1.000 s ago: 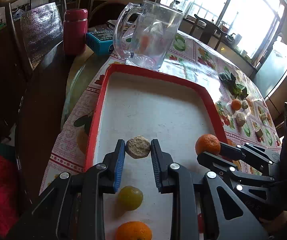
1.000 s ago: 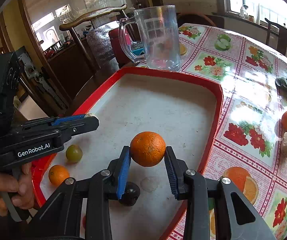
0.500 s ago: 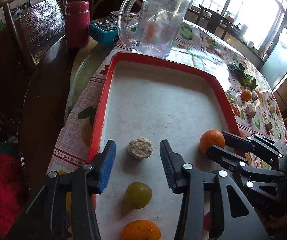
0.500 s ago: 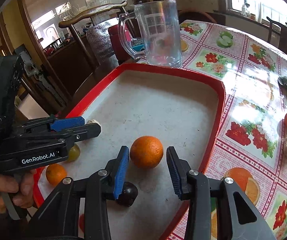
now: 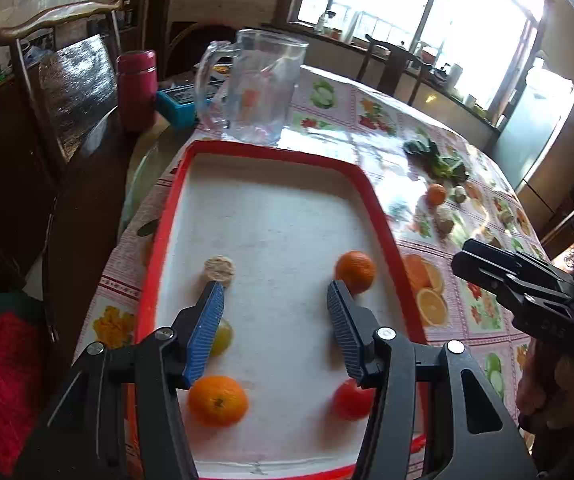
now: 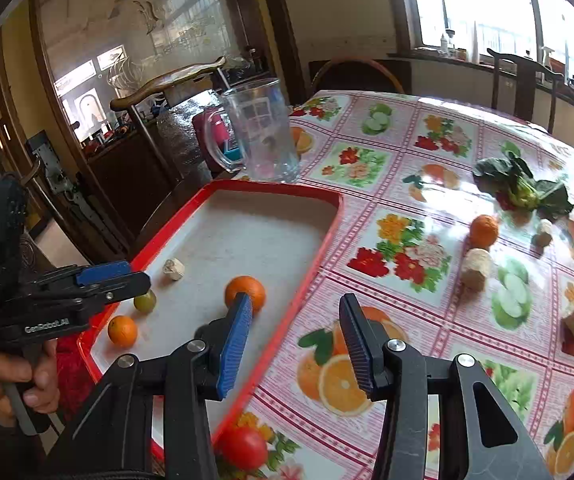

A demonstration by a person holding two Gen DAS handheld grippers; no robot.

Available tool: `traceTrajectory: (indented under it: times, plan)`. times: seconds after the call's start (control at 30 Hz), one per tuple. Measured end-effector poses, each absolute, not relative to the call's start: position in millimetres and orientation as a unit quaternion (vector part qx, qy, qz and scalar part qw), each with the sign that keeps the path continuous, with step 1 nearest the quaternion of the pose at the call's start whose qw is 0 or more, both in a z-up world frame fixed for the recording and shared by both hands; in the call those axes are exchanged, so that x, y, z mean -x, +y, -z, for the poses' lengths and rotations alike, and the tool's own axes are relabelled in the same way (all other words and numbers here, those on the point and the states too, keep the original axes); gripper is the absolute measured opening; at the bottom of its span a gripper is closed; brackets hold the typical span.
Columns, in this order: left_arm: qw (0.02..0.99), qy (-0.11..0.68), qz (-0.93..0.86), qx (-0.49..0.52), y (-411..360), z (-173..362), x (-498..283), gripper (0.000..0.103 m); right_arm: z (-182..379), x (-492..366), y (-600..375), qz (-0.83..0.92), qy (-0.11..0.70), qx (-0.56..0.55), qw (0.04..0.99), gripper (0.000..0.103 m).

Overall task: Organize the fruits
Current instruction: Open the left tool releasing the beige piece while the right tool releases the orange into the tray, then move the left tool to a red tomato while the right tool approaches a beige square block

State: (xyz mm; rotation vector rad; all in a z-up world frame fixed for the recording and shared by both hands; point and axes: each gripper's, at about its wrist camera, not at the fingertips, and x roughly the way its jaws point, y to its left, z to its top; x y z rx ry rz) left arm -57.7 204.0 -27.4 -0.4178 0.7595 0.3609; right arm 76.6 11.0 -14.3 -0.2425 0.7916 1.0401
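Note:
A red-rimmed white tray (image 5: 379,216) holds an orange (image 5: 355,271), a beige round piece (image 5: 218,269), a green fruit (image 5: 223,336), a second orange (image 5: 217,400) and a red fruit (image 5: 349,398). My left gripper (image 5: 275,308) is open and empty above the tray's near half. My right gripper (image 6: 295,320) is open and empty over the tray's right rim (image 6: 307,276), with the released orange (image 6: 246,292) just left of it. On the tablecloth lie a small orange (image 6: 483,230), a beige piece (image 6: 475,268) and leafy greens (image 6: 523,192).
A clear glass mug (image 5: 259,88) stands just beyond the tray's far edge. A red flask (image 5: 136,88) and a blue box (image 5: 179,106) sit behind it. A wooden chair (image 5: 67,80) stands at the table's left. The left gripper also shows in the right wrist view (image 6: 107,284).
Both grippers opened and let go: the left released the beige piece, the right released the orange onto the tray. Both pulled back and up; the right swung toward the tablecloth.

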Motion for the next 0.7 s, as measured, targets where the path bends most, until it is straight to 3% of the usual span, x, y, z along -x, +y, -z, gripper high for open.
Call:
traceTrajectory:
  times: [0.5, 0.7]
  plan:
    - [0.915, 0.398, 0.013, 0.067, 68.9, 15.4, 24.6, 0.052, 18.9, -102.8, -104.8, -0.407, 0.381, 0.068, 0.828, 0.047]
    - [0.891, 0.440, 0.080, -0.085, 33.6, 26.9, 11.2, 0.052, 17.7, -109.7, -134.7, -0.389, 0.385, 0.062, 0.835, 0.047]
